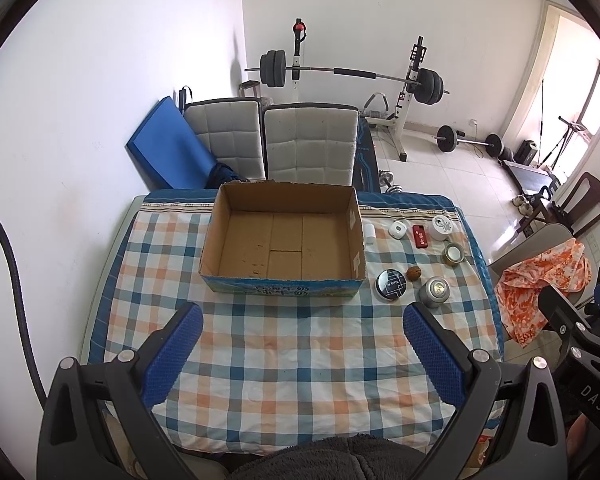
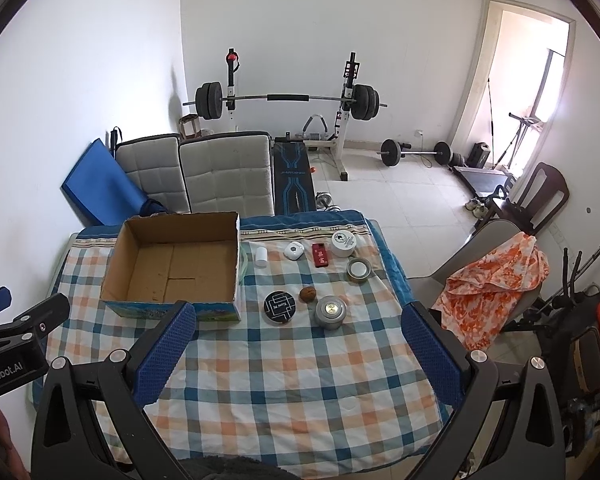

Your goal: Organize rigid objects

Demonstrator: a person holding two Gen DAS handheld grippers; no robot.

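Both grippers, left gripper [image 1: 302,326] and right gripper [image 2: 298,322], are held spread, nothing grasped; cardboard box [image 1: 282,236] at 12; weight bench [image 2: 294,178] seen fully only by right wrist.

Both tongs [image 1: 302,338] [image 2: 298,336] wide apart, empty

Open cardboard box [image 2: 172,264] upright, empty; right of it eight small items: black tin [image 2: 279,307], walnut [image 2: 307,293], silver tin [image 2: 330,311], red case [image 2: 321,255].
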